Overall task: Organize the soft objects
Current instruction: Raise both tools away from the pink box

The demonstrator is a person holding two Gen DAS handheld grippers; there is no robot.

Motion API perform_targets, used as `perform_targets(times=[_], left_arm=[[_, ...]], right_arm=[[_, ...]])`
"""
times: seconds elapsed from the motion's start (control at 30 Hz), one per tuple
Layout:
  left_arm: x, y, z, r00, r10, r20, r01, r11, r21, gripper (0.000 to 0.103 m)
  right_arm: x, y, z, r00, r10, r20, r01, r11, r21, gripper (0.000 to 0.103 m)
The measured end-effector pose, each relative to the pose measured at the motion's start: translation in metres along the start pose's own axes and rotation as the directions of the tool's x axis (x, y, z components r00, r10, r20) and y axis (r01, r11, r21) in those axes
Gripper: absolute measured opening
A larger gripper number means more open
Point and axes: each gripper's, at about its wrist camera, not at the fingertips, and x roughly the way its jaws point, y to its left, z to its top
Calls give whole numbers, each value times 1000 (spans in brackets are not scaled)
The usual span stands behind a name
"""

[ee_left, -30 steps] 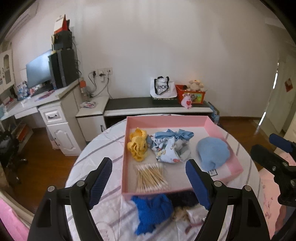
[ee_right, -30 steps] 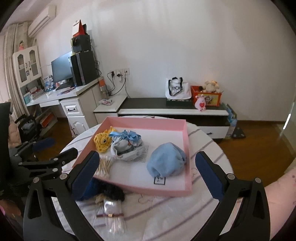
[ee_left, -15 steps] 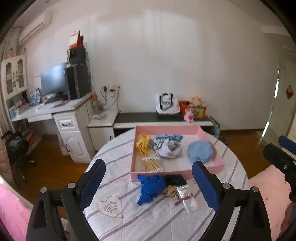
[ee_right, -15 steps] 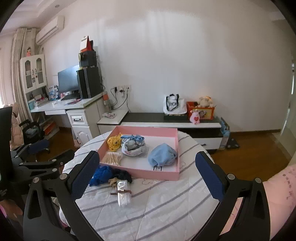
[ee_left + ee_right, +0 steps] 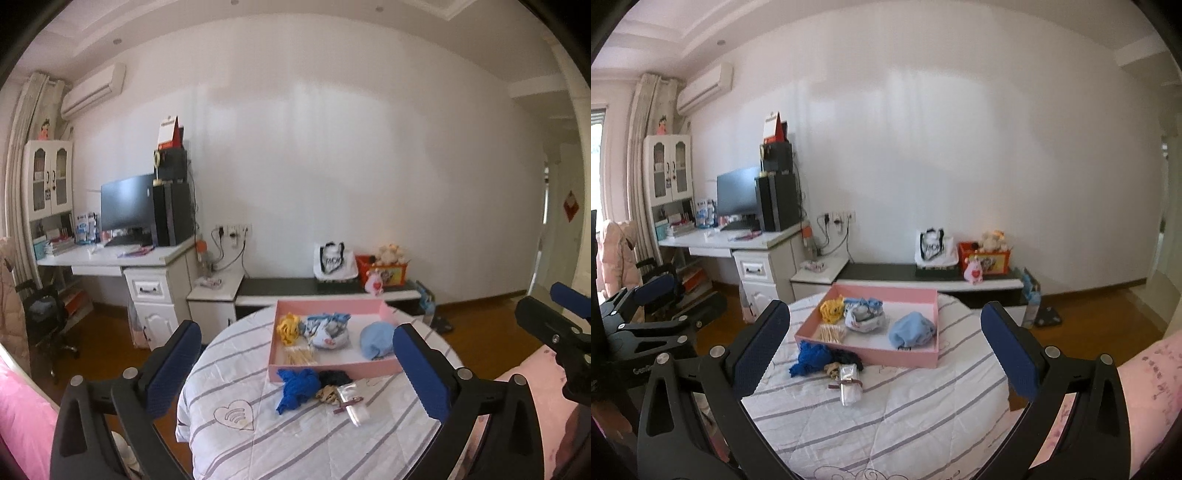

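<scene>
Both grippers hang back from the round desk and hold nothing. The left gripper has just been opening; its jaws are spread wide with nothing between them. The right gripper is also spread and empty.

Ahead of the left gripper, the pink tray already has, from left to right, a yellow knitted piece, cotton swabs, a patterned cloth bundle and a light blue cloth. Nearer to the grippers, just outside the tray, lie a blue cloth, a dark cloth, a small tan piece and a clear packet. I judge the task about half done: these remain to be sorted
</scene>
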Motion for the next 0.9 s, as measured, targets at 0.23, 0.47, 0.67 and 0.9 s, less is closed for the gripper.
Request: perform_targets(times=[0.23,0.47,0.67,0.9], left_arm=[[-43,-2,-6,994,39,104,-39,999,0,103],[-65,-5,-17,985,35,169,-35,999,-3,103],[-64,-9,-26,980,49,195,-49,999,-4,103],[-61,-14,-29,977,64,204,-65,998,1,103]], right_arm=[[-44,3,9,991,-29,134,28,1000,9,103],[-72,15,9,978,-63,197,74,996,-48,103],[-82,23,9,972,-62,225,77,995,-59,103],[-81,24,7,971,-58,232,73,996,-57,103]])
